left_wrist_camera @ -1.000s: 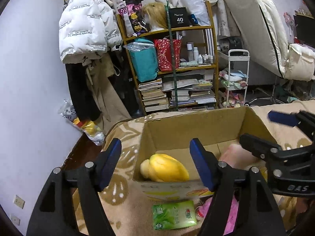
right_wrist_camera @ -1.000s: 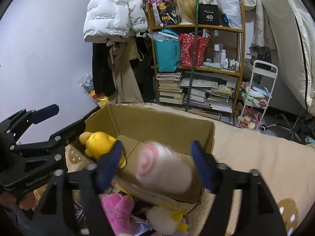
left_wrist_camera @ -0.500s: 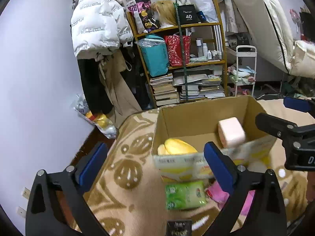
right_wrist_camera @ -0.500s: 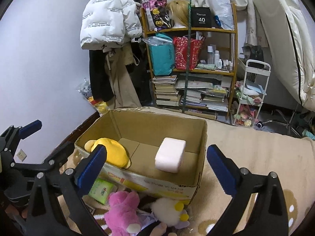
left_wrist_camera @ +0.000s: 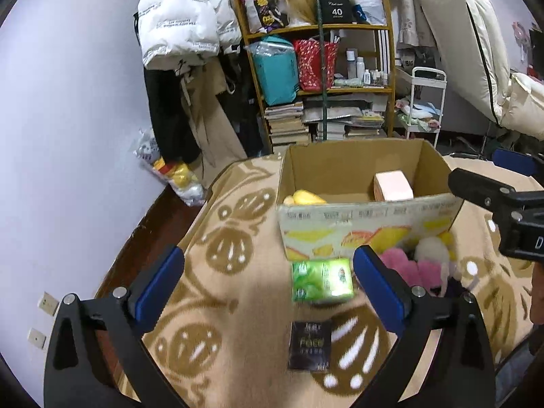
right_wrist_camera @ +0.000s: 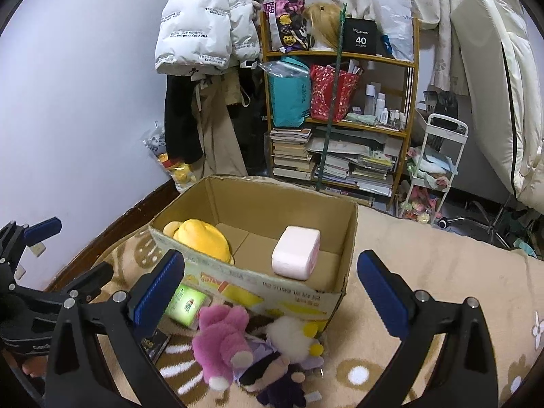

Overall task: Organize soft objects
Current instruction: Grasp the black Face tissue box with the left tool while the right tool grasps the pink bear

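Fingers of both grippers, left point(left_wrist_camera: 268, 284) and right point(right_wrist_camera: 270, 292), stand apart and empty. We judge the pink plush point(right_wrist_camera: 222, 338) beside the cardboard box point(right_wrist_camera: 352, 238) comes next.

"40" on black box point(right_wrist_camera: 359, 35), shelf top

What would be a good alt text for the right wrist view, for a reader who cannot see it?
An open right gripper hangs over a cardboard box on a beige patterned blanket; the box holds a yellow plush and a pale pink soft block. A pink plush and a white plush lie in front of it.
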`<state>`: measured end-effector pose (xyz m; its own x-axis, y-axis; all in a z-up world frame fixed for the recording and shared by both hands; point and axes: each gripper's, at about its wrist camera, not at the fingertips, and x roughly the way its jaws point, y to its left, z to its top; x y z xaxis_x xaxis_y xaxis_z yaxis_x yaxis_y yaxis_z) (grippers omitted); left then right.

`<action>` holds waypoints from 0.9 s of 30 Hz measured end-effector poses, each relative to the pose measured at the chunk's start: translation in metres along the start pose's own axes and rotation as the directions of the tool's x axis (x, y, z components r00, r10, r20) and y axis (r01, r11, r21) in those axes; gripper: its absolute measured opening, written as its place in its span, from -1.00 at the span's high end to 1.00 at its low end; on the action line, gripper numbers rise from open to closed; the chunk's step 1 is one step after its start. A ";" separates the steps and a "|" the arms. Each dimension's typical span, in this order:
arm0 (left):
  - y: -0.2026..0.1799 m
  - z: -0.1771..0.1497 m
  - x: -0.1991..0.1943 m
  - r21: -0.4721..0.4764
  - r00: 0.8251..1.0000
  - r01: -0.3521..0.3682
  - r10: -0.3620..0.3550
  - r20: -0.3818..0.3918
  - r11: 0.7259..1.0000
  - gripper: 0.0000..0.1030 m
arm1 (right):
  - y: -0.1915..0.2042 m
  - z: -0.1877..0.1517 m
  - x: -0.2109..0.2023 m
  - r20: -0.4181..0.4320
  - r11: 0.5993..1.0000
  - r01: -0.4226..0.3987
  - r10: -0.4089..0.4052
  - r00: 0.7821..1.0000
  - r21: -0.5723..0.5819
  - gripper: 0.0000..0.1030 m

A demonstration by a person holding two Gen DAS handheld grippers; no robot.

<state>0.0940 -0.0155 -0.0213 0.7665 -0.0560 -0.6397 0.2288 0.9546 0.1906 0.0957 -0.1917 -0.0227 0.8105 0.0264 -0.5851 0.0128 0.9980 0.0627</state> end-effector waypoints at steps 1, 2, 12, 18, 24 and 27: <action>0.000 -0.003 -0.002 0.005 1.000 -0.003 0.003 -0.007 1.000 -0.91 | 0.001 -0.002 -0.002 -0.003 1.000 -0.003 0.003 1.000 0.000 -1.00; -0.001 -0.006 -0.005 0.009 1.000 -0.004 0.004 -0.011 1.000 -0.91 | 0.002 -0.003 -0.005 -0.005 1.000 -0.005 0.005 1.000 -0.002 -1.00; -0.004 -0.025 -0.018 0.016 0.997 -0.003 0.004 -0.078 1.000 -0.91 | 0.015 -0.017 -0.023 -0.016 0.999 -0.031 0.031 0.999 -0.018 -1.00; -0.001 -0.031 -0.015 0.006 0.994 -0.003 0.004 -0.110 1.000 -0.91 | 0.019 -0.023 -0.018 -0.051 0.999 -0.050 0.050 0.997 -0.002 -1.00; 0.000 -0.032 0.003 0.003 0.986 0.008 -0.007 -0.165 1.000 -0.91 | 0.026 -0.026 -0.008 -0.068 0.998 -0.044 0.042 0.997 -0.035 -1.00; -0.003 -0.035 0.007 0.020 0.984 0.008 -0.005 -0.177 1.000 -0.91 | 0.028 -0.026 -0.003 -0.074 0.999 -0.036 0.033 0.997 -0.036 -1.00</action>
<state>0.0777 -0.0084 -0.0518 0.6471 -0.0077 -0.7623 0.2468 0.9482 0.2000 0.0783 -0.1626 -0.0397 0.7652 0.0635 -0.6407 -0.0374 0.9978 0.0544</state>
